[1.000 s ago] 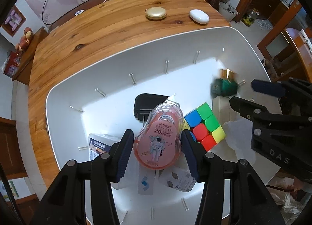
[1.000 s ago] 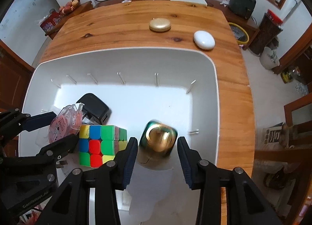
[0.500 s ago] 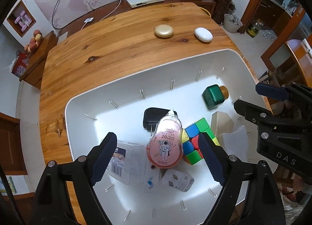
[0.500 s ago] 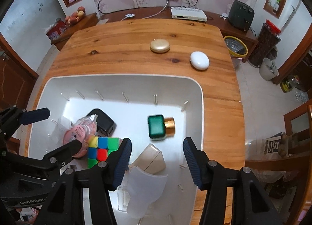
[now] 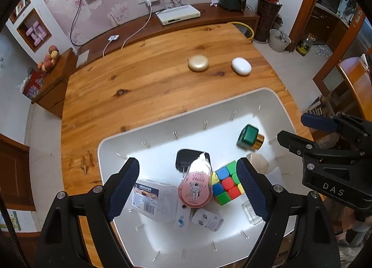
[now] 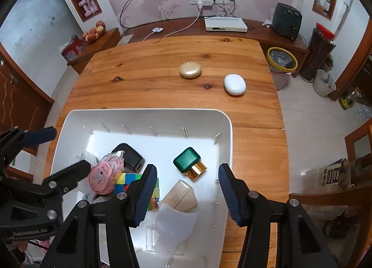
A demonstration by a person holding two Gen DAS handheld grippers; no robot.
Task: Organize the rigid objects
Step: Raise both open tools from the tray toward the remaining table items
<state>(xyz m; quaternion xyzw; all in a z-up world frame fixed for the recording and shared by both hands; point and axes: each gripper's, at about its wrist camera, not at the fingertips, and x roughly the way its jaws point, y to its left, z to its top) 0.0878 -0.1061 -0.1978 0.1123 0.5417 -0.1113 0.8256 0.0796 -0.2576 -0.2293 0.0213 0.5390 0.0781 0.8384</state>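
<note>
A white bin [image 5: 104, 149] [image 6: 229, 128] sits on the wooden table's near side. Inside lie a pink tape dispenser [image 5: 195, 186] [image 6: 103, 176], a colour cube [image 5: 226, 183] [image 6: 130, 181], a black adapter [image 5: 186, 160] [image 6: 130, 157], a green-and-gold bottle [image 5: 250, 137] [image 6: 189, 160], a beige box [image 6: 182, 194] and small packets [image 5: 148, 194]. My left gripper [image 5: 186, 191] is open and empty above the dispenser. My right gripper [image 6: 186, 191] is open and empty above the beige box. A gold compact [image 5: 198, 63] [image 6: 190, 70] and a white oval case [image 5: 241, 66] [image 6: 234, 84] lie on the table beyond the bin.
The wooden table [image 5: 139, 86] [image 6: 151, 77] extends far past the bin. A sideboard with a white router [image 6: 225, 24] and a dark appliance [image 6: 287, 20] stands behind it. Bins and a jar stand on the floor to the right [image 6: 281, 61].
Both grippers opened, releasing the pink tape dispenser and the green-and-gold bottle into the bin, then rose and pulled back. The bottle now lies on its side.
</note>
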